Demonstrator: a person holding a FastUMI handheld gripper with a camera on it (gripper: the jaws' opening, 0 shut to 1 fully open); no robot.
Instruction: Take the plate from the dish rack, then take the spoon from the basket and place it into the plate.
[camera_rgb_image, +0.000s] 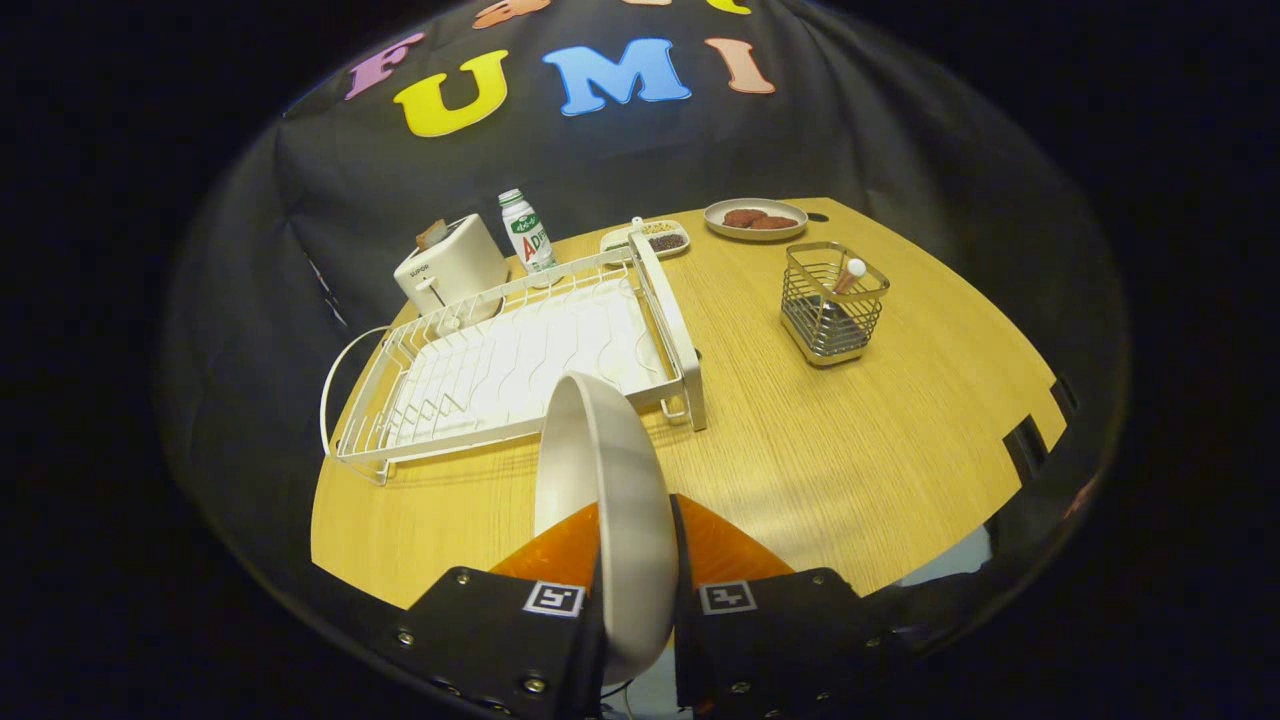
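My gripper (632, 545) is shut on a white plate (610, 480), which stands on edge between the two fingers, high above the wooden table (850, 440). The white wire dish rack (500, 370) lies beyond the plate to the left, with no dishes in it. Further off to the right stands a metal wire basket (832, 305) with the spoon (848, 275) upright inside, its pale handle end poking above the rim.
Behind the rack stand a white toaster (450, 265) and a small bottle (526, 232). A small tray of snacks (650, 240) and a plate with brown cakes (755, 218) sit at the far edge. The table's front edge runs just ahead of the fingers.
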